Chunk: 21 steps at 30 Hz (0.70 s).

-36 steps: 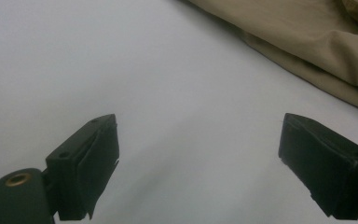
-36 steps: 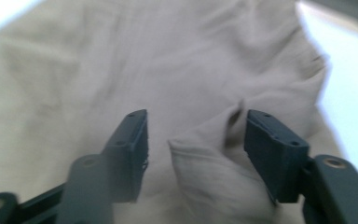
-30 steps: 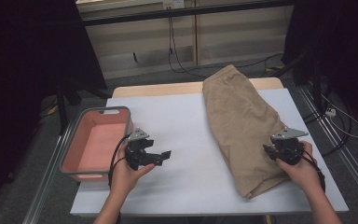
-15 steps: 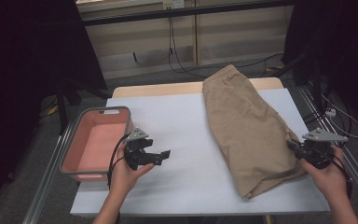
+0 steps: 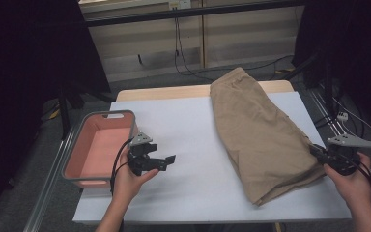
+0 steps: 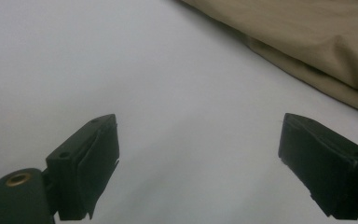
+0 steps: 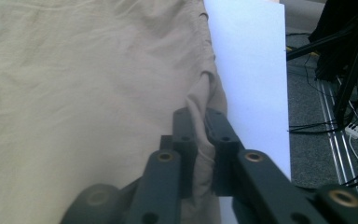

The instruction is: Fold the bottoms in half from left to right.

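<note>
white table (image 5: pixel 193 183), tan cloth (image 5: pixel 261 130) spread on it, pink bin (image 5: pixel 72 159) alongside

The right gripper (image 5: pixel 319 153) sits at the table's (image 5: pixel 193 140) right edge, pinching the near right side of the folded cloth (image 5: pixel 258 130) stretching away to its left. Well left, the left gripper (image 5: pixel 166 159) hovers over bare table, with the bin (image 5: pixel 77 154) just to its left.

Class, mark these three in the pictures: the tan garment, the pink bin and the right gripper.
tan garment (image 5: pixel 261 130), high view, middle of the folded cloth.
pink bin (image 5: pixel 75 157), high view, its grey left rim.
right gripper (image 7: pixel 200 122), right gripper view, fingertips pinching the cloth's edge.
</note>
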Tool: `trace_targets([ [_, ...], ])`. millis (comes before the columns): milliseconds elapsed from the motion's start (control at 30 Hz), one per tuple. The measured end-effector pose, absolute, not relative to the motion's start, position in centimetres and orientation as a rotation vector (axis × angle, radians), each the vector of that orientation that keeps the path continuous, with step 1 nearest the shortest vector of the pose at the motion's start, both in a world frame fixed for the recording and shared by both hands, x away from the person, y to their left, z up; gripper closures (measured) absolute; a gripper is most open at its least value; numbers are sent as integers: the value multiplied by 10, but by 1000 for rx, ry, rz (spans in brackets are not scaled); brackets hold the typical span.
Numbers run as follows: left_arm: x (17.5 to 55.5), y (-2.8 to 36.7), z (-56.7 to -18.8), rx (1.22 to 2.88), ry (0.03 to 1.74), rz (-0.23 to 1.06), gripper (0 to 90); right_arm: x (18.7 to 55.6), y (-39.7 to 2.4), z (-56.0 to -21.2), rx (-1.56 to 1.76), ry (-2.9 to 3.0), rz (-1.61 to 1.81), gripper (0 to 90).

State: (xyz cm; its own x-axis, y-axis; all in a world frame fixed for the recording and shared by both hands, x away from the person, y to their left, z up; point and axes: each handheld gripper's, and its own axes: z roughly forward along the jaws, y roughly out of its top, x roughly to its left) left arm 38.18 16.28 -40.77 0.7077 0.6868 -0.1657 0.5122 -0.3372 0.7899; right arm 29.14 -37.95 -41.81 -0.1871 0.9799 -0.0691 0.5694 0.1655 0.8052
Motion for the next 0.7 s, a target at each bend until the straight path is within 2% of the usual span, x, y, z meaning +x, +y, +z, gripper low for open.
trace_targets([
  [67,382,162,-409,2020,916,242,121,291,-377,-414,1441,1833,860,743],
  [167,382,161,-410,2027,916,236,121,294,-367,-406,1401,1841,883,567],
  [233,382,160,-411,2028,916,236,121,299,-356,-403,1368,1866,888,505],
  [300,382,161,-411,2028,917,235,121,305,-344,-403,1342,1893,901,401],
  [433,383,162,-411,2022,922,233,120,318,-322,-407,1323,1957,913,298],
  [700,383,160,-413,2030,919,224,120,337,-284,-408,1286,2014,970,227],
])
